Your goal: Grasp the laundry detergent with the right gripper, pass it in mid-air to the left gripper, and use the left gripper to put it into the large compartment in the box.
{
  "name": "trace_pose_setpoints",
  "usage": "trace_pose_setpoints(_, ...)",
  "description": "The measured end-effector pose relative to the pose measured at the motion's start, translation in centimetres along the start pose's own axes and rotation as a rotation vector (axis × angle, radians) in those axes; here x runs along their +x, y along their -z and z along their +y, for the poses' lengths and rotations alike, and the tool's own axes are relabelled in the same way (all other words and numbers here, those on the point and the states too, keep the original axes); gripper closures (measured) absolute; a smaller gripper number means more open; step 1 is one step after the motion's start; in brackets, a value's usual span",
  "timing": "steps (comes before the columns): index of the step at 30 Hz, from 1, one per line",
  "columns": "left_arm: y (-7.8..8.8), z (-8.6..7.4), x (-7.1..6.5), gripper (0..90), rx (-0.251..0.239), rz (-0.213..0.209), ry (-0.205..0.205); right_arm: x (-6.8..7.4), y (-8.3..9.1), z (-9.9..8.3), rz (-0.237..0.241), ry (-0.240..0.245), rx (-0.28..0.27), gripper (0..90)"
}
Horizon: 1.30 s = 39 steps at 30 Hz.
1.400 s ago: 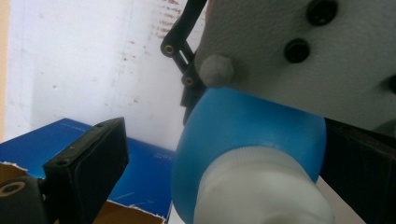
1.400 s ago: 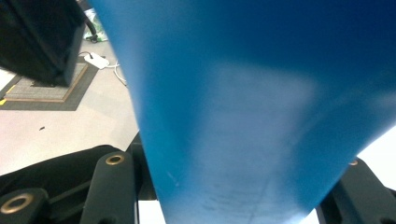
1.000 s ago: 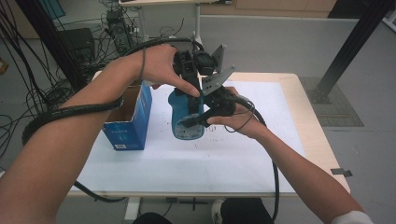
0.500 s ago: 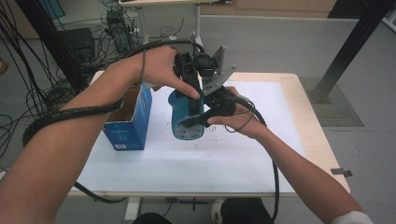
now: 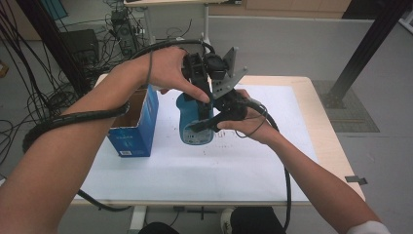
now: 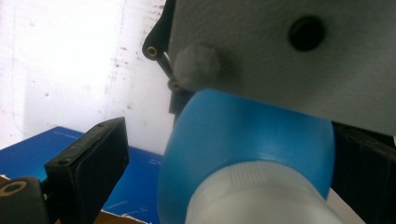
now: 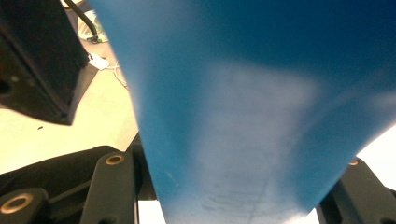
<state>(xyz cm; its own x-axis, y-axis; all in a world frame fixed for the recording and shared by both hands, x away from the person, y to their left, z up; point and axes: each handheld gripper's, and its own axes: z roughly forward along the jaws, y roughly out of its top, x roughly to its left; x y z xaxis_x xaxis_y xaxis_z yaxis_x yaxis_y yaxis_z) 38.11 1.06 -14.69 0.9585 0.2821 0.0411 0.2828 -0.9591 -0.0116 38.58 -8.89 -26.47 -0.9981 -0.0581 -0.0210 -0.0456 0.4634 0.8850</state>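
A blue bottle [image 5: 195, 131] with a white cap [image 6: 261, 196] stands upright on the white table sheet [image 5: 195, 170]. My right gripper [image 5: 209, 124] comes in from the right and is shut on the bottle's body [image 7: 257, 93], its jaws on either side low in the right gripper view [image 7: 233, 191]. My left gripper [image 5: 197, 97] reaches down over the bottle top. In the left gripper view [image 6: 229, 163] the cap sits between its jaws; the left jaw stands apart from the bottle with a gap showing, so it is open. The right gripper's grey plate [image 6: 280, 60] sits just beyond the bottle shoulder.
A blue cardboard box [image 5: 134, 131] with its top open stands left of the bottle, close to my left forearm. Cables trail from both grippers over the table edges. Cables and equipment [image 5: 119, 22] lie on the floor behind the table; a black post [image 5: 370, 44] rises at the far right.
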Motion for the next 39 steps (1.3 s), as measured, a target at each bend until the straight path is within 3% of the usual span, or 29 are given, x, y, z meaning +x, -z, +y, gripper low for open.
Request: trace_pose_setpoints(39, 0.52, -0.07, -0.20, 5.8, -0.014, 0.009, -0.002, -0.12, 0.24, -0.04, -0.012, -0.001, 0.005, 43.8)
